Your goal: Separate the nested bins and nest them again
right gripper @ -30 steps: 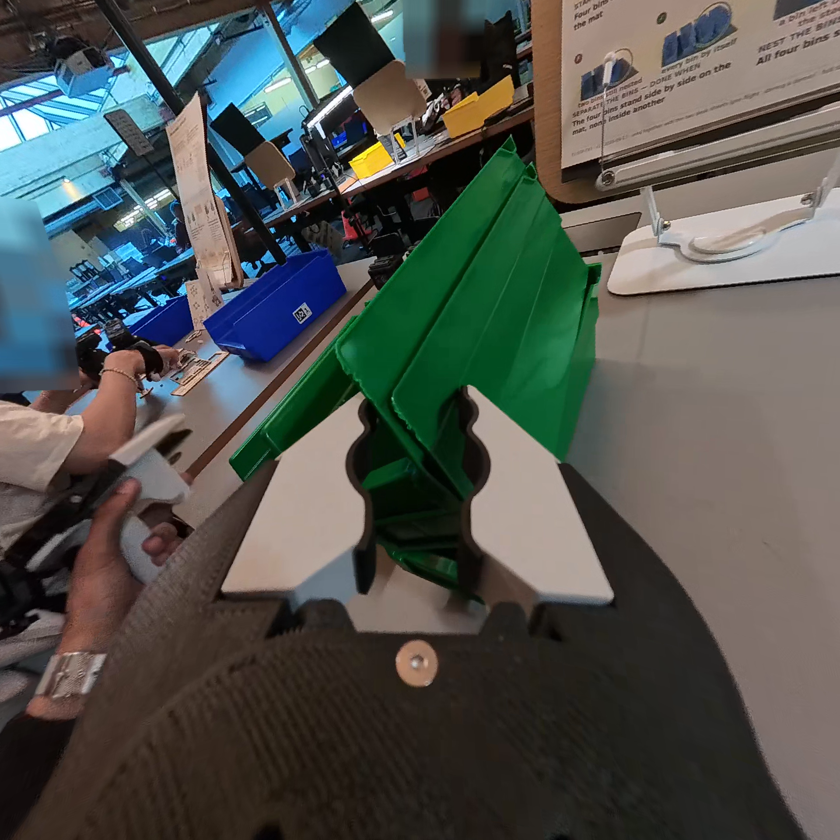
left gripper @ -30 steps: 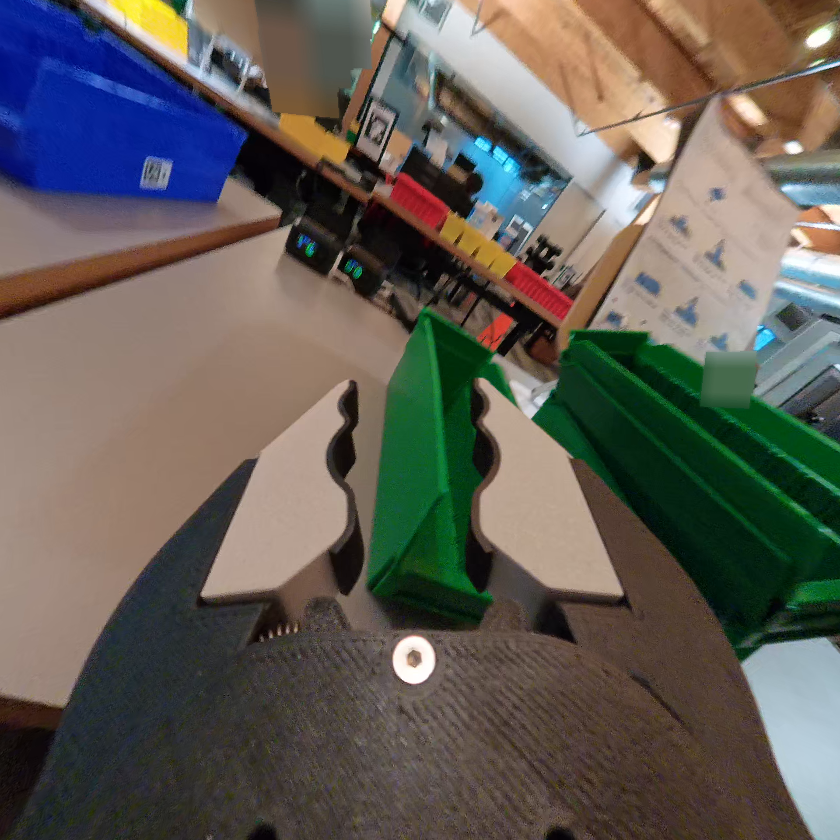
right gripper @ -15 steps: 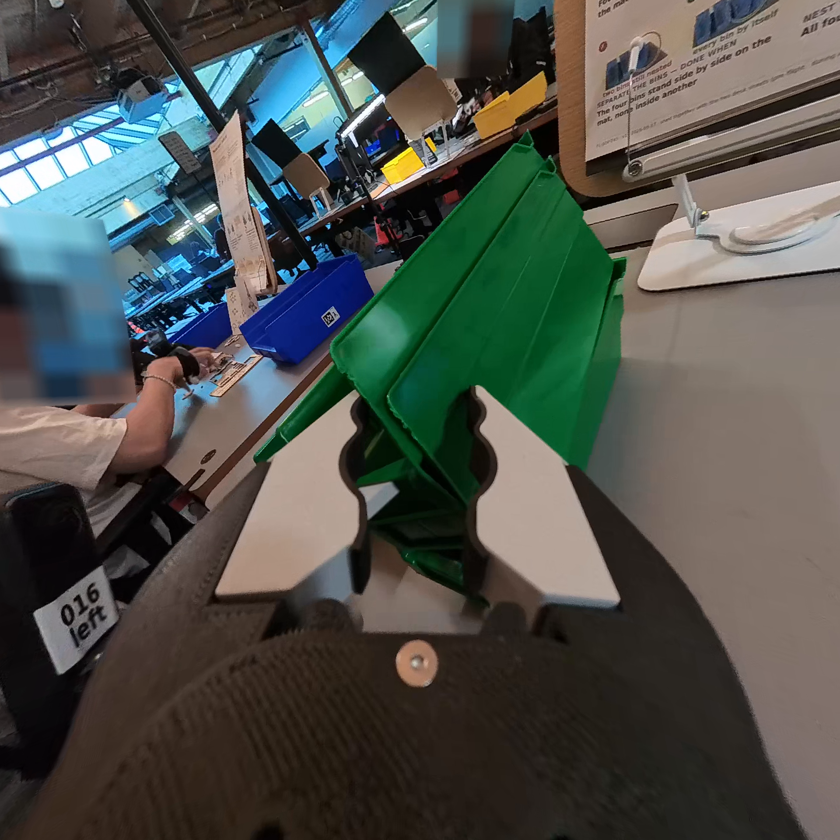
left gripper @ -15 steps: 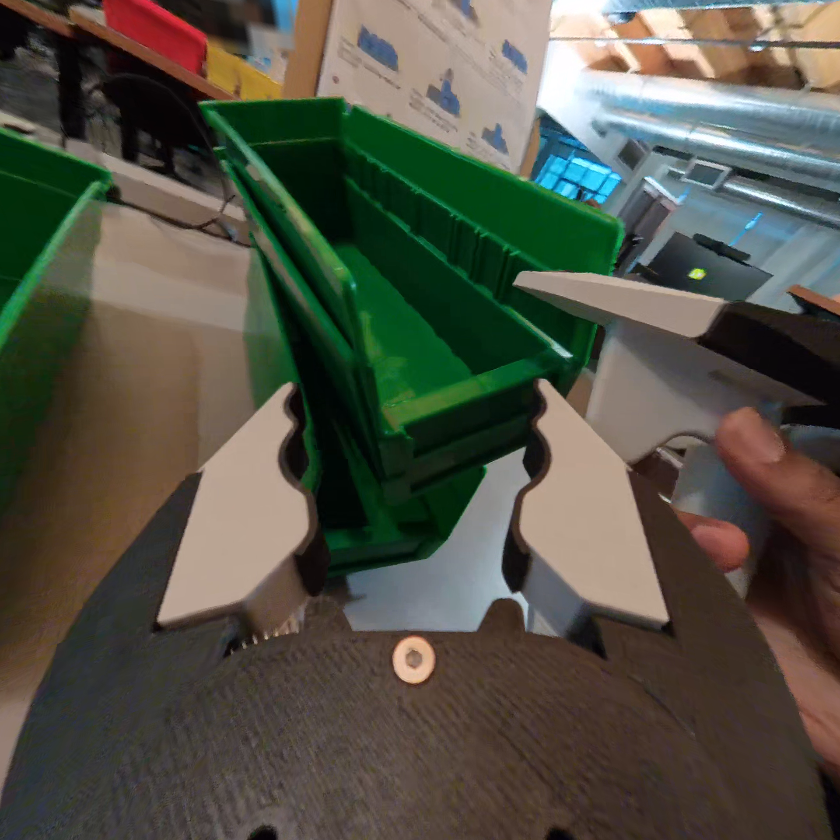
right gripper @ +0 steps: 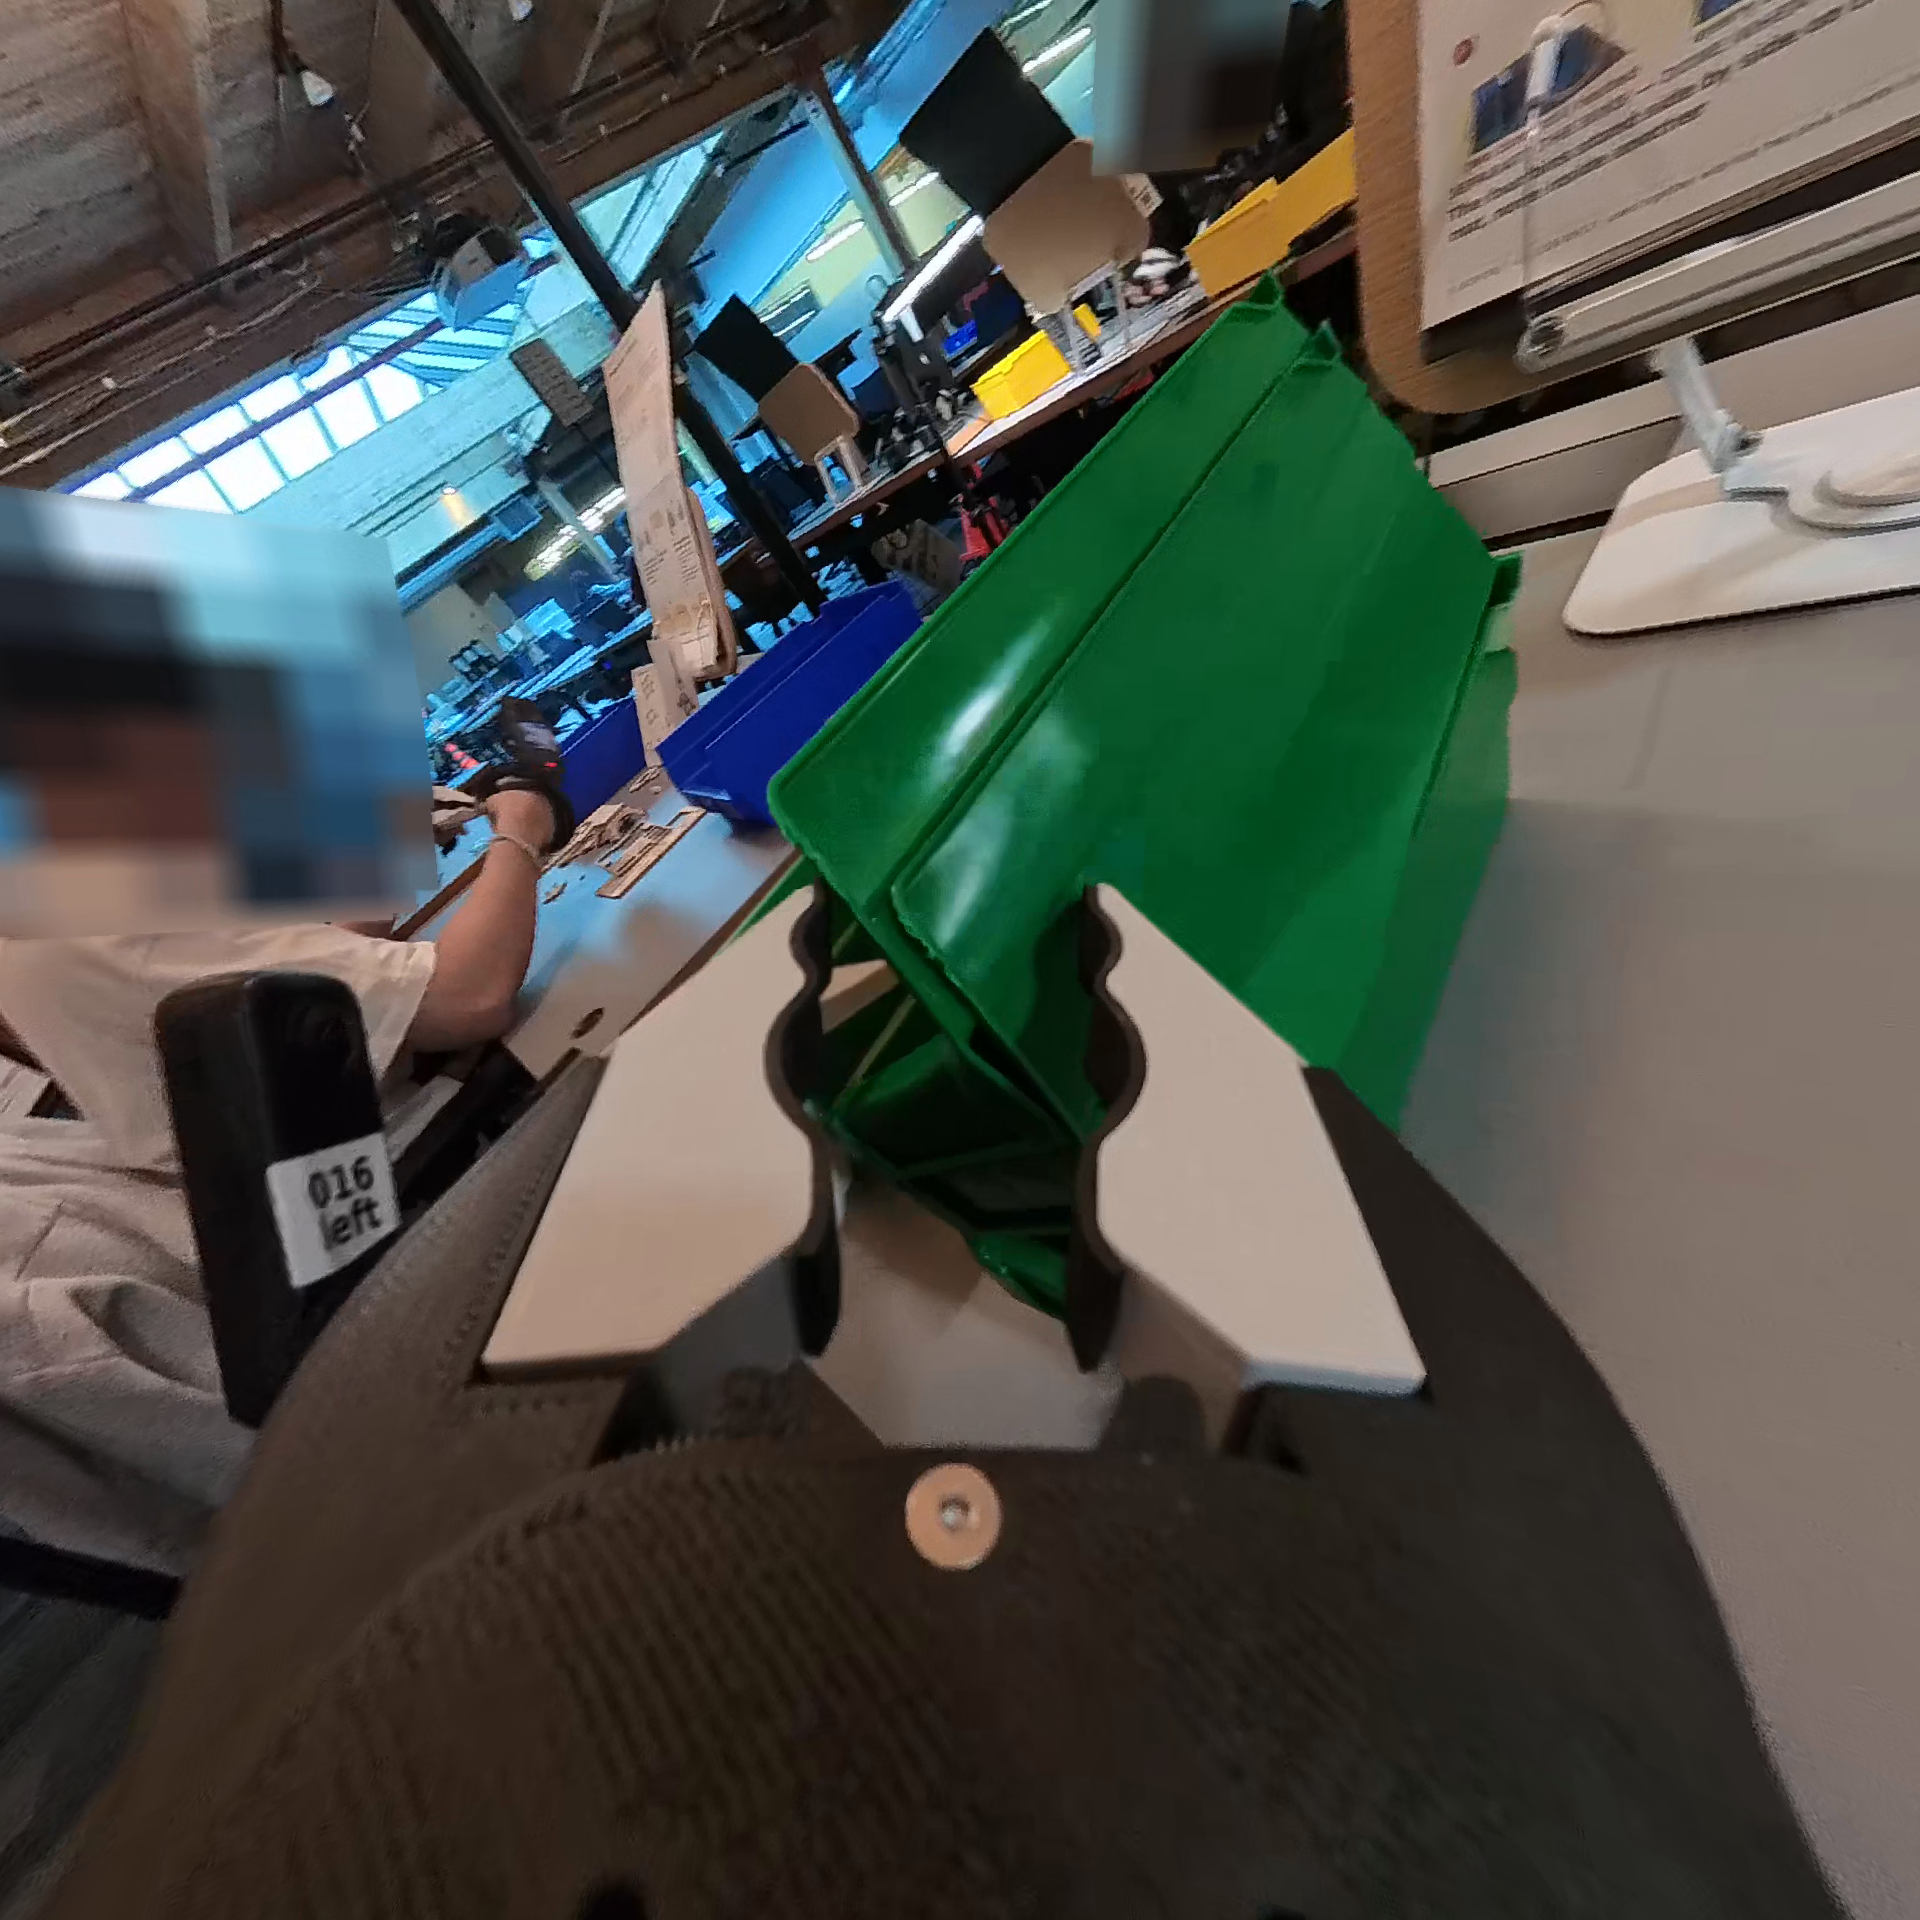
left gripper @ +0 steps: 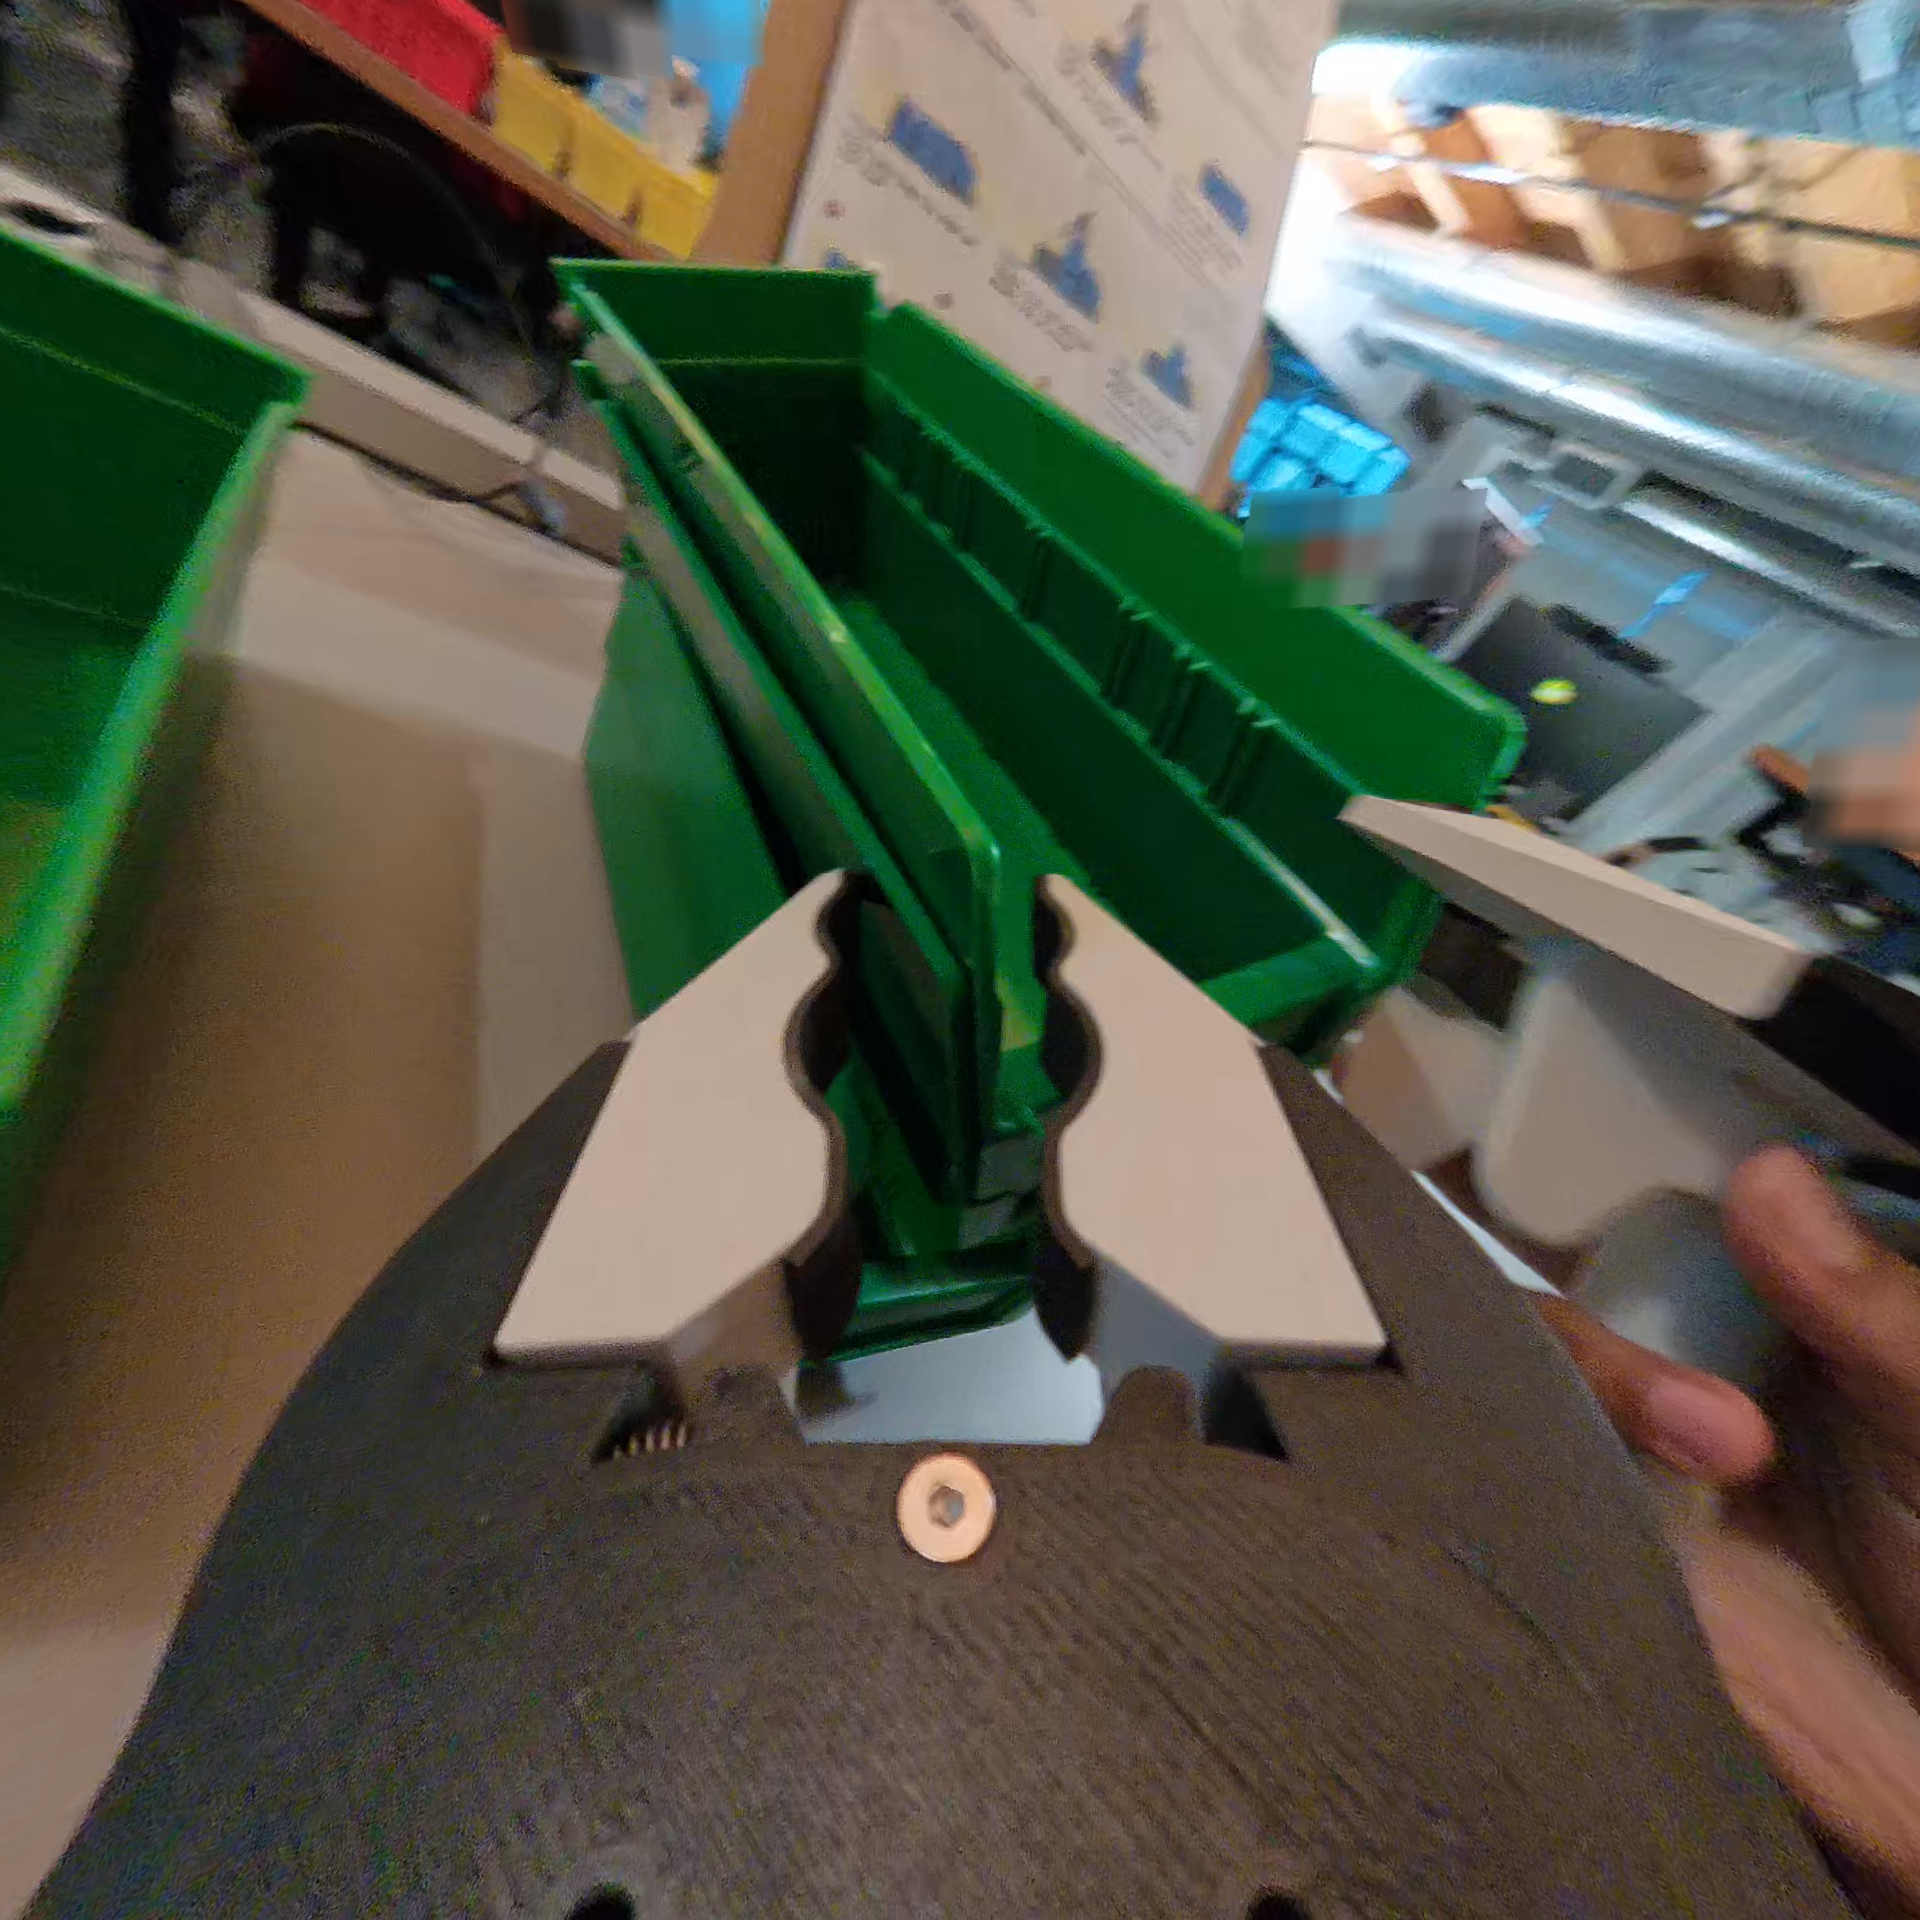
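Observation:
A stack of nested green bins (left gripper: pixel 1039 644) stands tilted on the grey table (left gripper: pixel 343 831). My left gripper (left gripper: pixel 940 883) is shut on the stack's left side walls near the near end; two nested rims sit between its fingers. My right gripper (right gripper: pixel 956 894) is shut on the opposite side walls of the same stack (right gripper: pixel 1195 675). One of its grey fingers (left gripper: pixel 1558 904) and the hand holding it (left gripper: pixel 1766 1299) show at the right of the left wrist view. A single green bin (left gripper: pixel 104 520) stands apart to the left of the stack.
A white stand base (right gripper: pixel 1745 540) and an instruction board (right gripper: pixel 1662 156) are behind the stack on the right. Blue bins (right gripper: pixel 790 707) lie on the neighbouring table, where a person's arm (right gripper: pixel 468 966) rests. The left gripper's black body (right gripper: pixel 270 1164) is at the left.
My left gripper left the single green bin, swung right to the stack with its jaws wide, and has now closed on the stack's left walls. My right gripper kept its hold.

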`<state>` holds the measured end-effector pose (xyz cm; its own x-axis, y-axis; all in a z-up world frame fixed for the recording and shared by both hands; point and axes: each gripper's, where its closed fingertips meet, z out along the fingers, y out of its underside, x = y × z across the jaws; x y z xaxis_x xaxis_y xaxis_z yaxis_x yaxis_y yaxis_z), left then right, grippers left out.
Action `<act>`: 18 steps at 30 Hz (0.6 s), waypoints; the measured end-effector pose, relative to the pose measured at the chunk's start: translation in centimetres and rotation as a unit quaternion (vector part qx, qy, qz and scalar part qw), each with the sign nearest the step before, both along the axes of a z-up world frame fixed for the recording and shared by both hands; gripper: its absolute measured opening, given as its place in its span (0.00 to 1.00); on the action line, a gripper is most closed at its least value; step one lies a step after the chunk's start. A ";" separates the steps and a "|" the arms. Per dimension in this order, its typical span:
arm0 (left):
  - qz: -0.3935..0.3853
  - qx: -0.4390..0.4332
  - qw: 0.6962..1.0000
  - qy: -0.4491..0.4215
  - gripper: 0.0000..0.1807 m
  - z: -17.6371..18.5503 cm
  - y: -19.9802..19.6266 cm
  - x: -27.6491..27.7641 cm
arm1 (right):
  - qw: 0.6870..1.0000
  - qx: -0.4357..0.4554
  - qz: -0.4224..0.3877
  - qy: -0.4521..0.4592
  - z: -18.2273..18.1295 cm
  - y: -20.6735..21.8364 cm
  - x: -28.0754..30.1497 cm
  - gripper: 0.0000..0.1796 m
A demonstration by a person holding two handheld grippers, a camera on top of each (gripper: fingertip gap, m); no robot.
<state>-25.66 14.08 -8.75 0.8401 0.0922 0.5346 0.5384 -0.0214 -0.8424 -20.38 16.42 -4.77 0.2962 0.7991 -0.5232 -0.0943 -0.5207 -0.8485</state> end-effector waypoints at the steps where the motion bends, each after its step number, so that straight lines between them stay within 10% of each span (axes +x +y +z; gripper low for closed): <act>1: 0.023 -0.019 1.000 0.008 0.11 -0.4 -0.1 -0.9 | 1.000 -0.006 0.013 0.008 0.2 -0.4 -0.1 0.23; 18: 0.096 -0.069 0.986 0.117 0.02 -1.5 0.0 -2.3 | 0.994 -0.069 0.010 0.080 -1.4 2.2 5.2 0.22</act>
